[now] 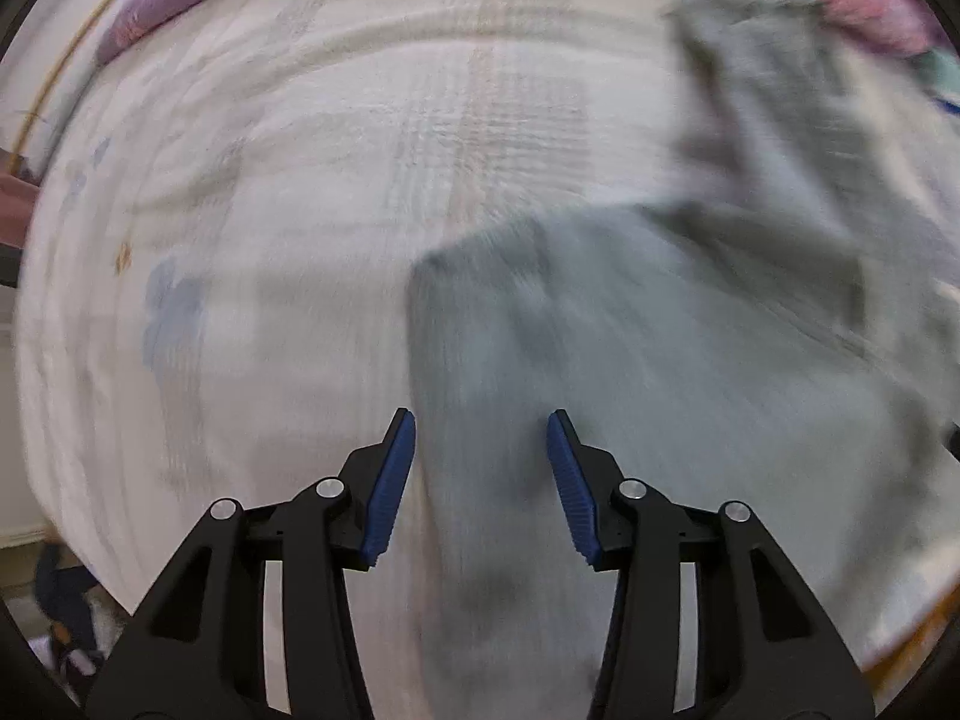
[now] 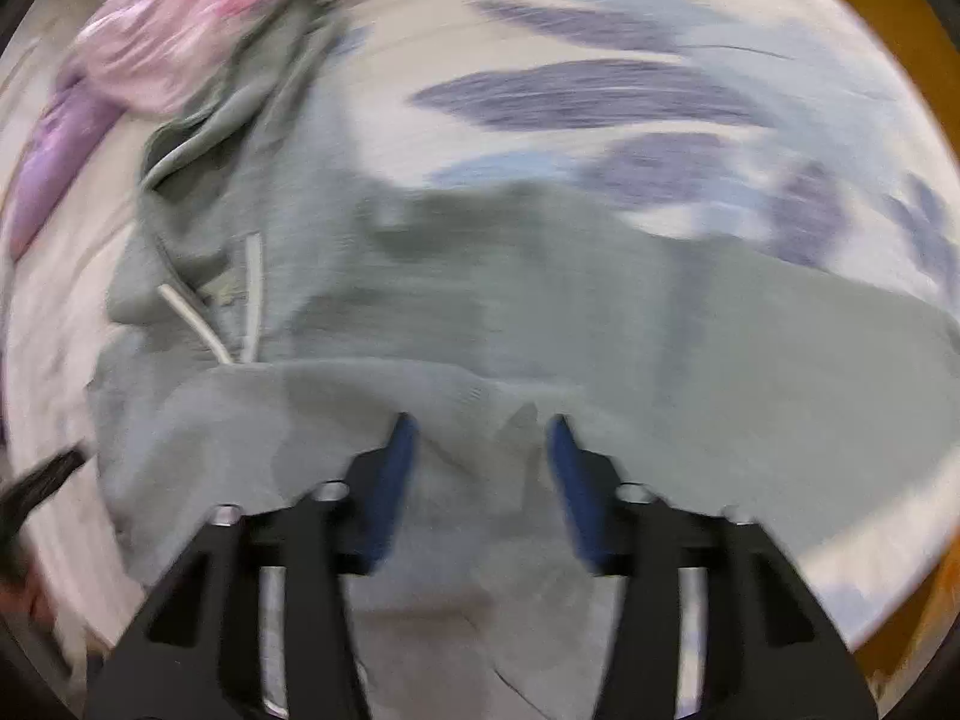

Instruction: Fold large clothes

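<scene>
Pale, quilted bedding with faded blue and purple leaf prints covers a bed [image 1: 270, 210], and a pink and lilac floral blanket [image 2: 168, 42] is bunched along its far edge. Spread on the bed is a grey-green hooded sweatshirt [image 2: 480, 312], rumpled, with two white drawstrings [image 2: 252, 300] lying at its neck. Both views are blurred. The left tool [image 1: 480, 426] is seen with its blue ribbed pads apart above a sleeve or side edge of the sweatshirt, nothing clamped. The right tool [image 2: 480, 429] is seen apart as well, a raised fold of fabric lying between the pads; whether they pinch it cannot be told. The sweatshirt is judged soft, thick, limp and fairly heavy, not slippery. A hold is best taken at a hem, shoulder seam or cuff, where the cloth is doubled.
</scene>
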A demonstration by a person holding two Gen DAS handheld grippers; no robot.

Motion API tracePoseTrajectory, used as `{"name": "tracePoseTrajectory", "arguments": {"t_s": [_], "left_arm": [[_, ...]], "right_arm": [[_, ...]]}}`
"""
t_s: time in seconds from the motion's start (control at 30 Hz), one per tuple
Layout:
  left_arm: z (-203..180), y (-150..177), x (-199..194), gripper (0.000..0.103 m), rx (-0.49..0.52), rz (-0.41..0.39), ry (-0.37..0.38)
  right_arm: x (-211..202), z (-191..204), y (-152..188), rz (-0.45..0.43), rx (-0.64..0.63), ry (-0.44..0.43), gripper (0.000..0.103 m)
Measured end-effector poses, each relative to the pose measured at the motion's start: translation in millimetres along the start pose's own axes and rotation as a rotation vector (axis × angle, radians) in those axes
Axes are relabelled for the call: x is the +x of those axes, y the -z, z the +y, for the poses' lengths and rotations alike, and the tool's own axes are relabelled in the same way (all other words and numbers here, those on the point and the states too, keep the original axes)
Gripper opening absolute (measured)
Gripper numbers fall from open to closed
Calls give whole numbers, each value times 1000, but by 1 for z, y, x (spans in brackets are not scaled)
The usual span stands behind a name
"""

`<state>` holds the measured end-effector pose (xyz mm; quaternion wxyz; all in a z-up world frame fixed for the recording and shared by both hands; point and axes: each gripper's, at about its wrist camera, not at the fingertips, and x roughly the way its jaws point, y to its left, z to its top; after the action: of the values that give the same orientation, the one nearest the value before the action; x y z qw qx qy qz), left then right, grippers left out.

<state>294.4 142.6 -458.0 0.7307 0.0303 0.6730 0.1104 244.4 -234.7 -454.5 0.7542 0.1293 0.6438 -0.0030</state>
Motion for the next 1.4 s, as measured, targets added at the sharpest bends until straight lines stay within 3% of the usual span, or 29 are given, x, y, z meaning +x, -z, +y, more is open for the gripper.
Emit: {"name": "tracePoseTrajectory", "arguments": {"t_s": [0.07, 0.1, 0.13, 0.23, 0.33, 0.4, 0.43, 0.47, 0.5, 0.53, 0.6, 0.67, 0.7, 0.73, 0.8, 0.9, 1.1, 1.27, 1.4], "left_arm": [[0, -7, 34, 46, -60, 27, -28], [4, -8, 31, 45, -93, 7, -28], [5, -12, 28, 38, -108, 42, -18], [10, -2, 6, 36, -72, 89, 35], [18, 31, -16, 36, -24, 120, 56], [21, 53, -10, 36, -27, 183, 61], [22, 67, 8, 36, -48, 243, 82], [22, 79, 26, 36, -74, 278, 104], [25, 89, 30, 38, -113, 208, 118], [24, 90, 26, 38, -104, 191, 110], [21, 86, 18, 38, -72, 216, 103], [19, 84, 12, 47, -51, 211, 84], [16, 84, 6, 67, -30, 198, 57], [11, 85, -1, 81, -17, 186, 37], [6, 87, -13, 81, -4, 164, 37], [4, 87, -25, 81, -12, 189, 59], [0, 93, -70, 81, 1, 144, 69], [-3, 118, -116, 81, -21, 100, 104], [6, 134, -143, 81, -39, 55, 140]], "right_arm": [[32, -12, -6, 41, 30, 24, 39], [32, -11, -8, 29, 37, 32, 39], [30, -9, -9, 40, 27, 45, 39], [10, 8, -5, 115, -2, 61, 34], [-3, 9, 18, 185, -17, 70, 27], [24, 1, 40, 284, -11, 109, 26], [37, -3, 47, 289, -6, 112, 26], [39, -5, 51, 233, -5, 103, 25], [35, -1, 51, 225, -31, 122, 25], [31, 5, 49, 236, -64, 139, 25], [23, 8, 48, 252, -98, 136, 27], [12, 5, 45, 251, -71, 100, 27], [4, 2, 43, 246, -46, 64, 35], [3, 1, 32, 244, -31, 56, 57], [-19, -5, 26, 207, -9, 60, 77], [-39, -8, 18, 210, -5, 61, 79], [-84, -7, 12, 182, -37, 40, 88], [-131, 19, 58, 145, -49, -15, 88], [-154, 33, 70, 109, -67, -39, 88]]}}
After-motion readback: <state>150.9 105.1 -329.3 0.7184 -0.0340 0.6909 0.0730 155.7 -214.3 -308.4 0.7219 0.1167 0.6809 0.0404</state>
